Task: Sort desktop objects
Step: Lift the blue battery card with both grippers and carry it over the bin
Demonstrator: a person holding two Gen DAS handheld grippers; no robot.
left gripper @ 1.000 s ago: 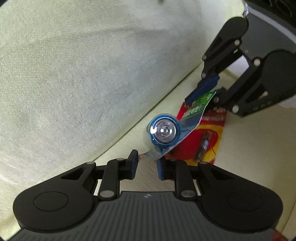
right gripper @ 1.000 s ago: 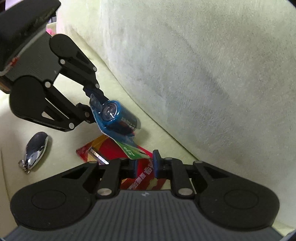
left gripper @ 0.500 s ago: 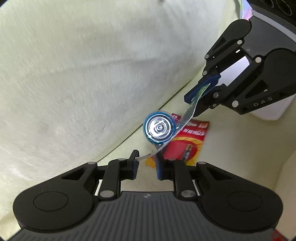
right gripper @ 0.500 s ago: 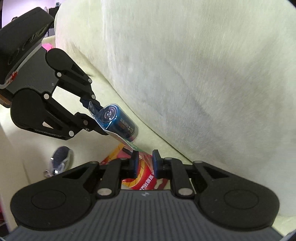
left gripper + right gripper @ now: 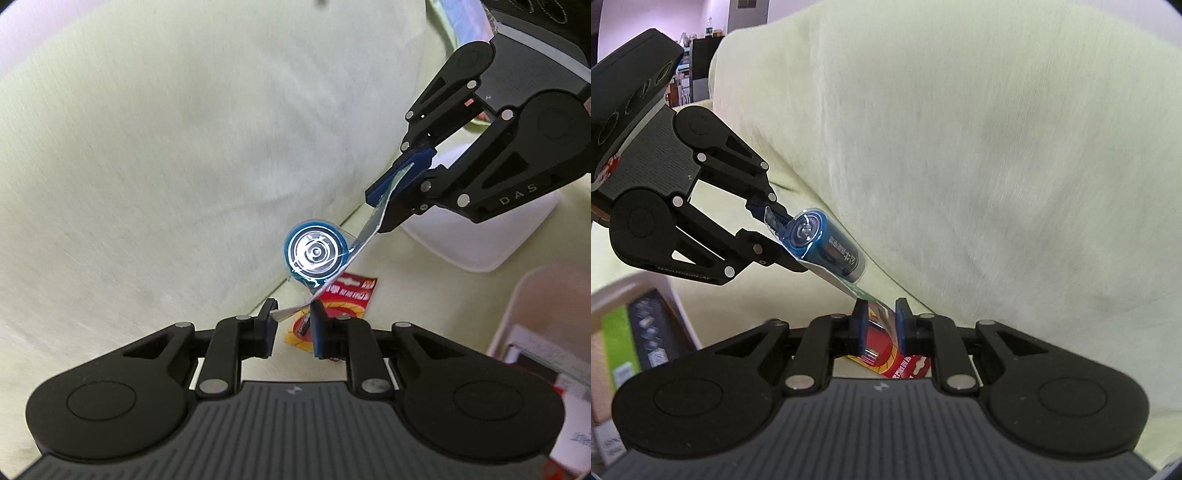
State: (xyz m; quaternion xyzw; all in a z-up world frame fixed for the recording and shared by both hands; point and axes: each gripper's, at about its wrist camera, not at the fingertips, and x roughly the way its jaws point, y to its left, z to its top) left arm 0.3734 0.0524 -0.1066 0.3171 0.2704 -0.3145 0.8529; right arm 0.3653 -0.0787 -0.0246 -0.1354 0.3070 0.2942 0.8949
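Observation:
A blue battery in a clear blister pack hangs in the air between both grippers, above a pale green sofa seat. My left gripper is shut on the near, curled end of the pack's card. My right gripper is shut on the far end of the card. In the right wrist view the battery lies tilted, with the left gripper at its upper end and my right gripper at the card's lower end. A red battery pack lies on the seat below.
The sofa's back cushion rises close behind the pack. A white container sits on the seat behind the right gripper. A box with printed items stands at the seat's edge.
Both grippers have risen with the blue battery pack held between them; the red pack on the seat looks smaller. The key fob on the seat has gone out of the right wrist view.

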